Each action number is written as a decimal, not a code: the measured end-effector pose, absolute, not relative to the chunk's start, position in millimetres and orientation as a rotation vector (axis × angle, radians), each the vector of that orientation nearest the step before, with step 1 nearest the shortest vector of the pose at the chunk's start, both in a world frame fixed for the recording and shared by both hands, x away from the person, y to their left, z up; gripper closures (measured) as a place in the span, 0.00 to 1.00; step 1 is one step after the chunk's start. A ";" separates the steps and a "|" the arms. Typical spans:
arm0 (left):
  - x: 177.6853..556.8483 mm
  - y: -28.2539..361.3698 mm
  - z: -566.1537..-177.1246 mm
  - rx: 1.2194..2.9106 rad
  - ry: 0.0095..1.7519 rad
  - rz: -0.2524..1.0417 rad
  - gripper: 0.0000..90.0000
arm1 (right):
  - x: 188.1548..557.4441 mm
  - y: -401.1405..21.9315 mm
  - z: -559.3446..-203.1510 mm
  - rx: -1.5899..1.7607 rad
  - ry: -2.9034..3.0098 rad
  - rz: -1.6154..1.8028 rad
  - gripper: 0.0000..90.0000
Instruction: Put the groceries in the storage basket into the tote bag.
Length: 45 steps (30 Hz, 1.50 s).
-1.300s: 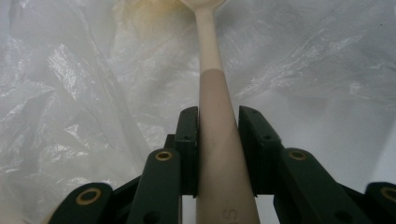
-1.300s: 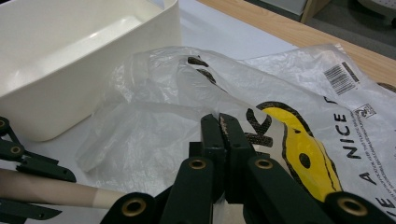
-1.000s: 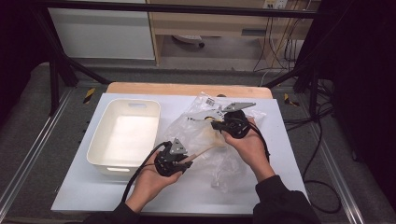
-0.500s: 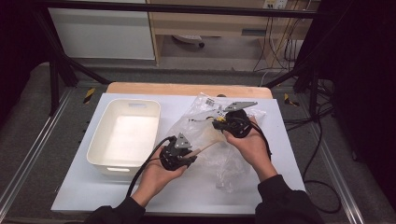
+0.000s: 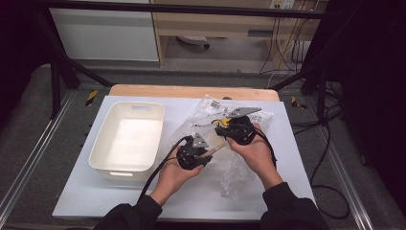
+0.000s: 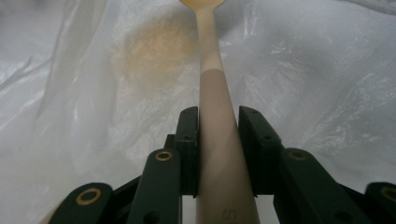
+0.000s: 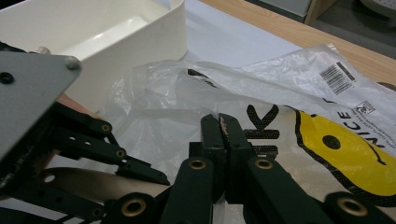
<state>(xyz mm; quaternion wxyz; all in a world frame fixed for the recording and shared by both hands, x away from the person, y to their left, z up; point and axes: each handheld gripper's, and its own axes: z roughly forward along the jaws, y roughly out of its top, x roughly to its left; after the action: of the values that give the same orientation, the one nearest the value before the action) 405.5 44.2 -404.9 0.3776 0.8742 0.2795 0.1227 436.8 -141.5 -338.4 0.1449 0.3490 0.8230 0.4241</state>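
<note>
Left tool [image 5: 207, 152] is clamped on the handle of a pale wooden spoon [image 6: 215, 116], pads [image 6: 187, 140] pressing it from both sides, and the spoon's bowl end pokes away into the clear plastic bag [image 5: 229, 167] lying crumpled on the white desk [image 5: 86, 191]. Right tool [image 5: 225, 130] has its jaws together, pinching a fold of that bag near the yellow-and-black print [image 7: 355, 154]. The two tools sit close, right of the white tub [image 5: 127, 143], with the spoon between them.
</note>
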 end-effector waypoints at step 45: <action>424.1 10.7 -432.9 2.180 0.663 0.381 0.78 | 426.1 -148.4 -369.9 1.063 2.435 1.192 1.00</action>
<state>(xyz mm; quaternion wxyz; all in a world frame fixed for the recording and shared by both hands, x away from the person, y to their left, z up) 424.1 10.7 -432.9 0.4038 0.8632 0.2627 0.1509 426.1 -148.4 -369.9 0.1145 0.3627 0.8306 0.4068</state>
